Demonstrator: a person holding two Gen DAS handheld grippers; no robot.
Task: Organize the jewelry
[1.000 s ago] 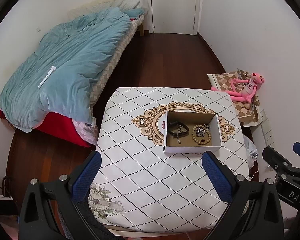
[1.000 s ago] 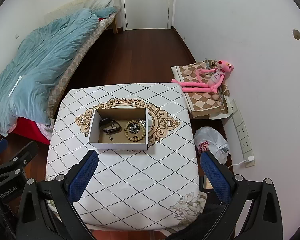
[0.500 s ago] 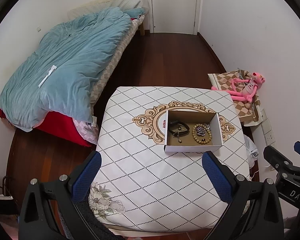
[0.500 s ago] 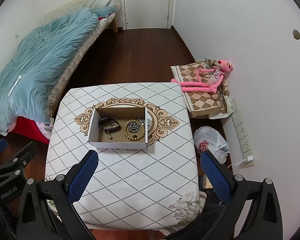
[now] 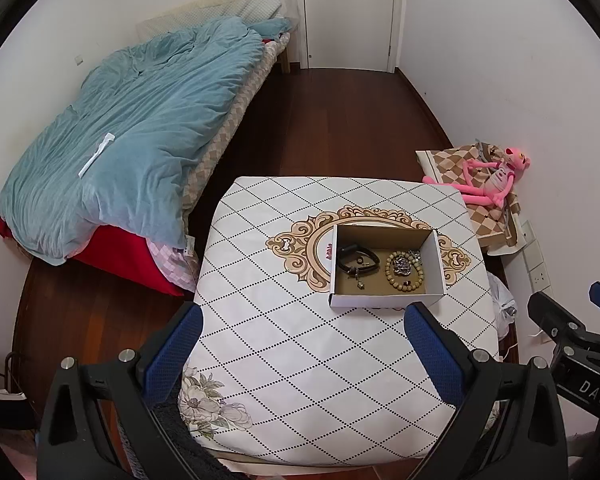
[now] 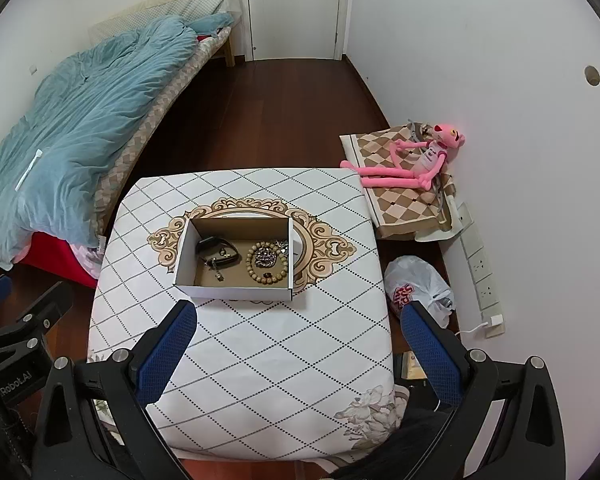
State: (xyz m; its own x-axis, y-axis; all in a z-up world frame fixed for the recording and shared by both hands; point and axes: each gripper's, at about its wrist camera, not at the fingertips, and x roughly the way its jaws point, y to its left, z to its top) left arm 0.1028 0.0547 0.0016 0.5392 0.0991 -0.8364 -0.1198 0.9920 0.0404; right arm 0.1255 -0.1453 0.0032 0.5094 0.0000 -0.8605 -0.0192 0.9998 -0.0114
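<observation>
A shallow cardboard box stands near the middle of the white diamond-patterned table. Inside lie a black strap bracelet, a wooden bead bracelet around a silvery chain, and a small charm. My left gripper hovers open, high above the table's near side, nothing between its blue pads. My right gripper is likewise open and empty, above the near edge.
A bed with a teal duvet fills the left. A pink plush toy lies on a checkered cushion at the right wall. A white plastic bag sits on the floor by wall sockets. A closed door is at the back.
Both grippers have drifted only slightly; the table and box sit a touch lower and nearer in view. Nothing was grasped or released.
</observation>
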